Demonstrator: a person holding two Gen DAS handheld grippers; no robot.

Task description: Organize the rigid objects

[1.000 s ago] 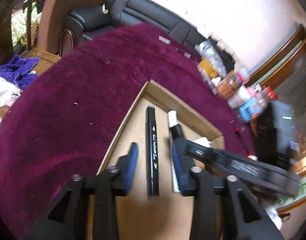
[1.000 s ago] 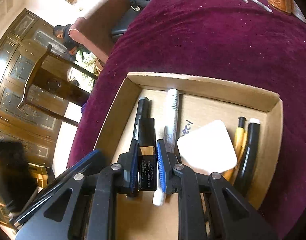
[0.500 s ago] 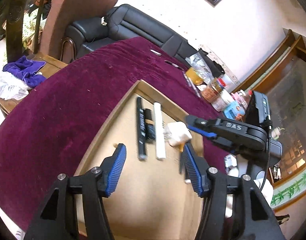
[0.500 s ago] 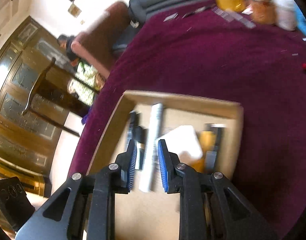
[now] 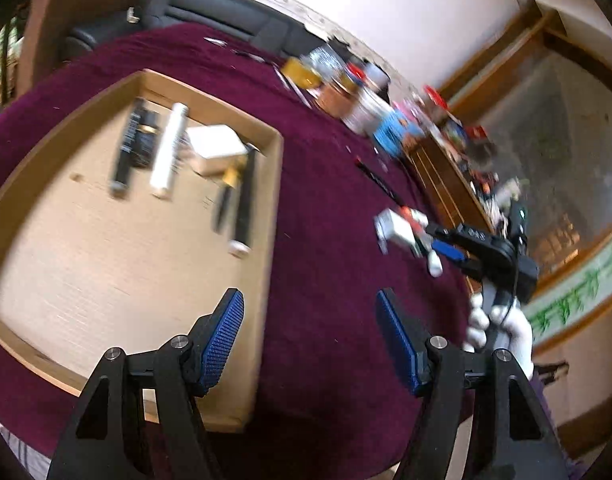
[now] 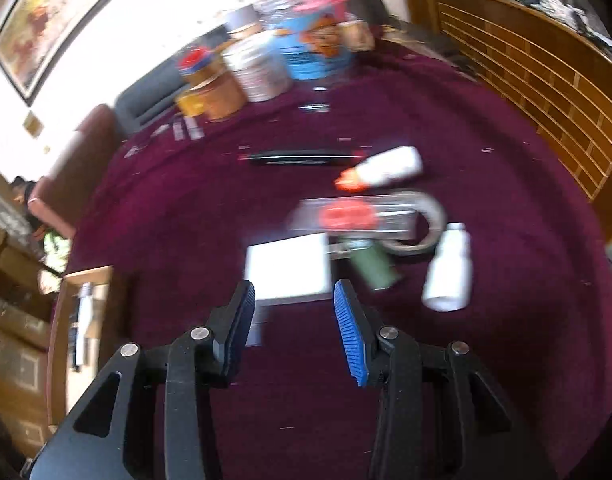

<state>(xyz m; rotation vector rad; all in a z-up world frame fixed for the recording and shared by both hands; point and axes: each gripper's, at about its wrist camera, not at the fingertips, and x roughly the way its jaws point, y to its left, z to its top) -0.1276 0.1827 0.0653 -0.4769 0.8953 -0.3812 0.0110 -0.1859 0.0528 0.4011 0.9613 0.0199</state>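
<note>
A cardboard tray [image 5: 276,184] on the maroon cloth holds a black marker [image 5: 124,160], a white marker [image 5: 168,152], a white block [image 5: 216,148] and two pens. My left gripper [image 5: 307,296] hangs over the tray's right rim, its jaws opening with nothing between them. My right gripper [image 6: 293,286] hovers above the cloth to the right, jaws also opening and empty. Just beyond it lie a flat white box [image 6: 288,268], a green object [image 6: 371,266], a white bottle [image 6: 449,268], a red-marked pack [image 6: 349,216], an orange-capped glue bottle [image 6: 385,168] and a black pen [image 6: 302,159].
Jars and tins [image 6: 258,68] crowd the table's far edge. A wooden cabinet [image 6: 525,60] stands behind on the right. A gloved hand [image 5: 501,324] holds the right gripper [image 5: 433,240]. A chair and a black sofa [image 5: 210,8] stand beyond the table, and a person [image 6: 22,188] is at far left.
Both grippers swung right, away from the tray's contents. The right one let go of the black piece it held, which now lies in the tray. Both jaws stand wider.
</note>
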